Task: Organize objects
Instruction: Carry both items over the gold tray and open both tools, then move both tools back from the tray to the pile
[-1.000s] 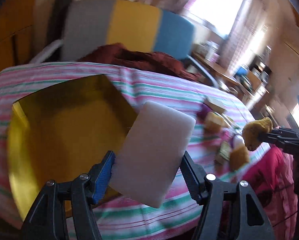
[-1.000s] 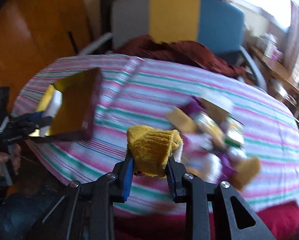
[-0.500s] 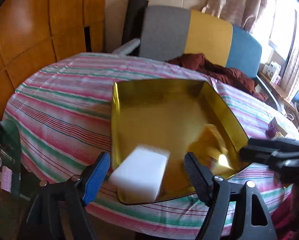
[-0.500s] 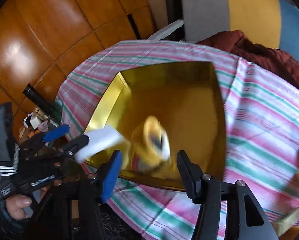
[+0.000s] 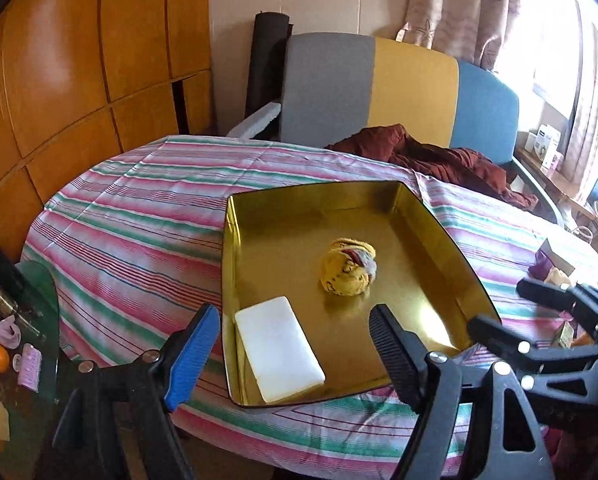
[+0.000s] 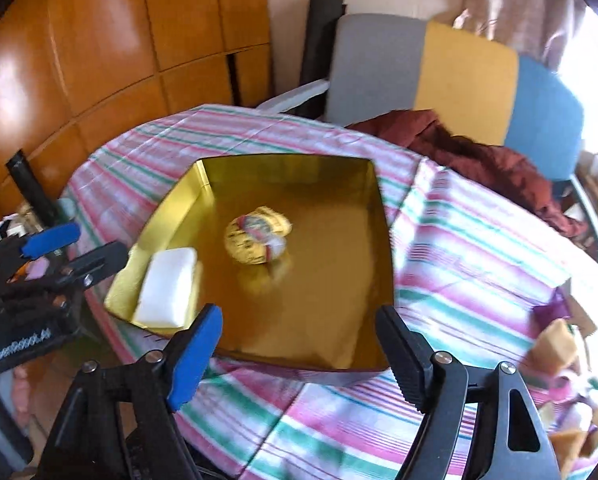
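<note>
I have both grippers over the near edge of the gold tray, which sits on the striped tablecloth of the round table.

My left gripper stands wide, with nothing between its 2 fingers; its blue pad hangs over the cloth just outside the tray's near left corner and its black pad over the tray's near floor. The white block lies flat on the tray floor in that near left corner, close against the left wall, and no pad touches it.

My right gripper is opening, and I see nothing between its fingers either; they straddle the tray's near rim. In the left wrist view it enters from the right, beside the tray's near right corner.

The yellow knit bundle, with some white and red showing on top, rests near the middle of the tray, well apart from the white block and clear of both grippers.

On the cloth to the right of the tray I see a cluttered group of small items, too blurred to tell apart. Behind the table stands a chair with grey, yellow and blue panels, and a dark red cloth lies heaped against it.
</note>
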`<state>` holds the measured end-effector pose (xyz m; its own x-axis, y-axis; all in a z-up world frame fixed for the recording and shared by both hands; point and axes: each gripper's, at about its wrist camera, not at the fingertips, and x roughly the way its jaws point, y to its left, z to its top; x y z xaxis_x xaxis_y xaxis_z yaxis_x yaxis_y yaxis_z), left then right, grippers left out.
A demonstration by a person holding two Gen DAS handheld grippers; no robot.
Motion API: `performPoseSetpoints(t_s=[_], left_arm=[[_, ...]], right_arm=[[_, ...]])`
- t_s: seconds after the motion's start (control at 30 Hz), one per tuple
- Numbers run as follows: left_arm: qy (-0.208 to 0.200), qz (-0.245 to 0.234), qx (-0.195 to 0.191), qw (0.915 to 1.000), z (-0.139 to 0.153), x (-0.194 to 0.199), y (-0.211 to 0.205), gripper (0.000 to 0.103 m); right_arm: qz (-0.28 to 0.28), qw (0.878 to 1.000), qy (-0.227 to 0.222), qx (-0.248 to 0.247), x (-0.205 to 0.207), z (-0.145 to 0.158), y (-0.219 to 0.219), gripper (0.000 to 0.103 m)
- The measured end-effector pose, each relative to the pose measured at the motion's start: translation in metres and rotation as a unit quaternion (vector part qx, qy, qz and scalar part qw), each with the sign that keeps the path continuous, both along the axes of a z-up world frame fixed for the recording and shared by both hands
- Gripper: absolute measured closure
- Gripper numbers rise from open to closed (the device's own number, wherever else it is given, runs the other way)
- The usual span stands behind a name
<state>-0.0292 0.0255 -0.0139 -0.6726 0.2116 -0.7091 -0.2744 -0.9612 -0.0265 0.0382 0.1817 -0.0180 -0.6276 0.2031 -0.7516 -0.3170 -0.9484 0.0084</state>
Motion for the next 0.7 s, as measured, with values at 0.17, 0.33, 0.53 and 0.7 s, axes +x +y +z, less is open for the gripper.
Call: performPoseSetpoints(t_s=[0.17,0.33,0.53,0.7], left_arm=[[-0.006,0.003,-0.001,1.0,-0.003,0.002,0.001,0.024],[-0.009,0.001,-0.001,1.0,-0.002,0.004,0.004,0.024],[-0.009,-0.009,0.0,0.9999,0.001,0.007,0.013,0.024],[-0.01,-0.021,-0.007,0.9997,0.001,0.009,0.022,0.024]], right_arm=[[-0.019,1.0,0.008,0.022,0.008,0.007,0.004,0.019],[-0.029,0.999,0.015,0.037,0.017,0.01,0.005,0.017],[-0.035,0.998,0.023,0.045,0.025,0.012,0.008,0.017],[-0.044,0.998,0.027,0.042,0.032,0.011,0.014,0.017]])
